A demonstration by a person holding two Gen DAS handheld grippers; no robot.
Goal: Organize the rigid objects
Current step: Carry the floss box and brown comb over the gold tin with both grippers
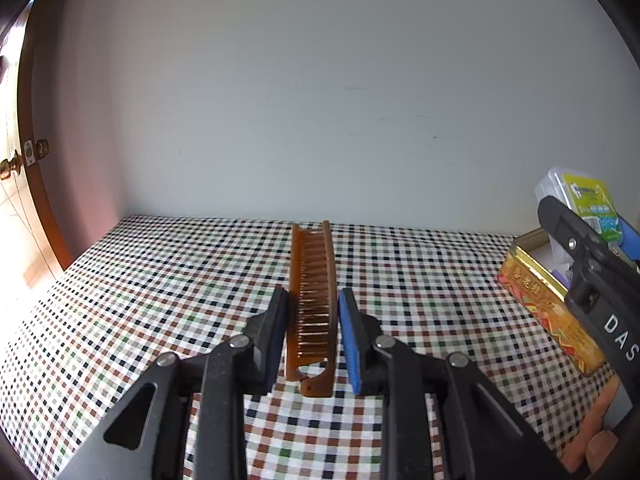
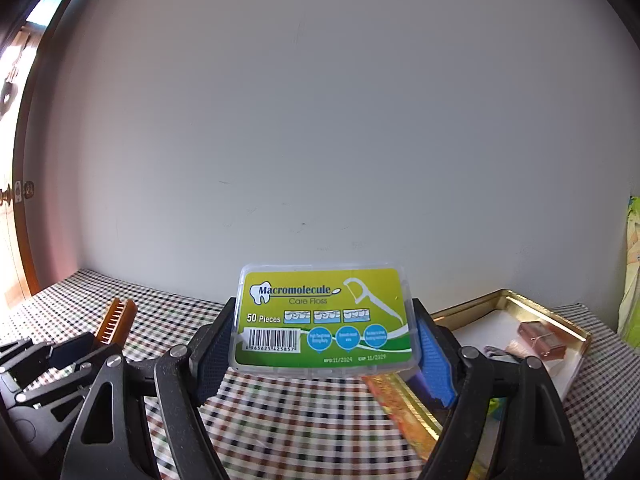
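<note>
Amber plastic, the comb point(image 1: 311, 308) lies on the checked worktop point(image 1: 160, 300) lengthwise between the left gripper's point(image 1: 313, 338) spread fingers, while the right gripper point(image 2: 324, 354) pinches the floss box point(image 2: 324, 318) just left of the gold tin point(image 2: 504, 300).

Left gripper point(image 1: 313, 320): held low and level, pointing forward; jaws parted, one black pad and one blue pad point(image 1: 349, 334) standing off to either side of what lies between them, a gap visible on each side. Right gripper point(image 2: 322, 336): raised, angled forward; pads pressed against both ends of its load; its body visible at the left view's right edge, thumb point(image 1: 600, 446) beneath.
</note>
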